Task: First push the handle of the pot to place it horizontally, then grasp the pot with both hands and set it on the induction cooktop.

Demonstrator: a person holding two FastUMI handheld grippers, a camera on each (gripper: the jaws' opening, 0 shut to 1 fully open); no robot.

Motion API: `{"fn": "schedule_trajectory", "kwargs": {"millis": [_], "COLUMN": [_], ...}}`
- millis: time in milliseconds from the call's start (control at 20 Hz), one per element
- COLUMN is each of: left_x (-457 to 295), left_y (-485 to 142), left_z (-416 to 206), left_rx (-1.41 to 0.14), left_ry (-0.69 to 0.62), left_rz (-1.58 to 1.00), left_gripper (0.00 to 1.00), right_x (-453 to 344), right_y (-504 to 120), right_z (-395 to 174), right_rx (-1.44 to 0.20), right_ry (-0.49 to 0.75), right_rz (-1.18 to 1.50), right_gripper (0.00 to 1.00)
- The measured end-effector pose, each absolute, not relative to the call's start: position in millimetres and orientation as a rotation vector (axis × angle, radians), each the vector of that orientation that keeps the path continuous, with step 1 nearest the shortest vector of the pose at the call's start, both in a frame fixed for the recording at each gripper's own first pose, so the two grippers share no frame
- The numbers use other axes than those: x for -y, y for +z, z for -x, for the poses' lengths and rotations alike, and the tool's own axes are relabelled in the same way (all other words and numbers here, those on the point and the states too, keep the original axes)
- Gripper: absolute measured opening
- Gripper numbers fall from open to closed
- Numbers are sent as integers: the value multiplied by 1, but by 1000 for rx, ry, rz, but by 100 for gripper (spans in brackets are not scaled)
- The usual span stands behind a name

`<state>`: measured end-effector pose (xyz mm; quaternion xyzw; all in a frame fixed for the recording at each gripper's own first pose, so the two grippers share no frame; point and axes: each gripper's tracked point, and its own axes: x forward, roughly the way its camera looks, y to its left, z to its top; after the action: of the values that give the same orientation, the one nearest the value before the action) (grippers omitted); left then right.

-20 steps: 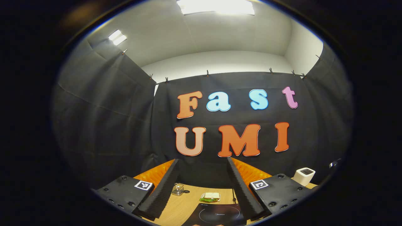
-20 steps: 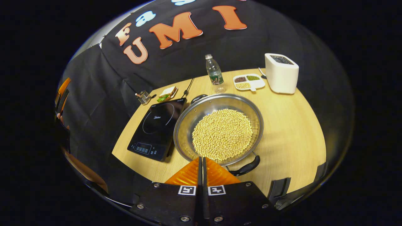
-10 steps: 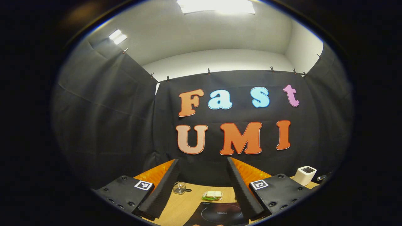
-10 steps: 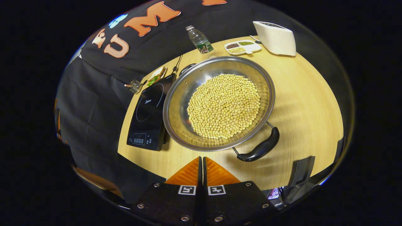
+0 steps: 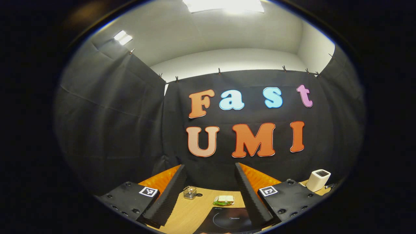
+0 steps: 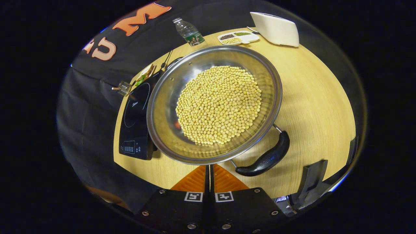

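Pot of beans on the table, beside the induction cooktop, rim just ahead of the right gripper with fingers pressed together, handle right of them, left gripper spread open, raised.

Left gripper, jaws spread wide above wooden table, induction cooktop and sandwich ahead

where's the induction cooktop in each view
Left gripper view: the induction cooktop lies at the bottom centre, between the left gripper fingers.
Right gripper view: it lies left of centre, beside the pot of beans.
Shared landmark: the sandwich just beyond its far edge.
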<state>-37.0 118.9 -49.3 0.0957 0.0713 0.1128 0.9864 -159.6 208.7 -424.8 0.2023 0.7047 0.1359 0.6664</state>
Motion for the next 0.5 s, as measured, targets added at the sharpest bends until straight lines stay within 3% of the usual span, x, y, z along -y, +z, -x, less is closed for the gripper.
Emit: {"fn": "schedule_trajectory", "kwargs": {"millis": [500], "left_x": [-121], "left_y": [-65], "left_z": [34], "left_rx": [-176], "left_ry": [224], "left_rz": [-178], "left_gripper": [96], "right_x": [-196], "right_y": [-429], "right_z": [152], "right_rx": [-1616], "right_ry": [300], "right_rz": [-484], "right_gripper": [0]}}
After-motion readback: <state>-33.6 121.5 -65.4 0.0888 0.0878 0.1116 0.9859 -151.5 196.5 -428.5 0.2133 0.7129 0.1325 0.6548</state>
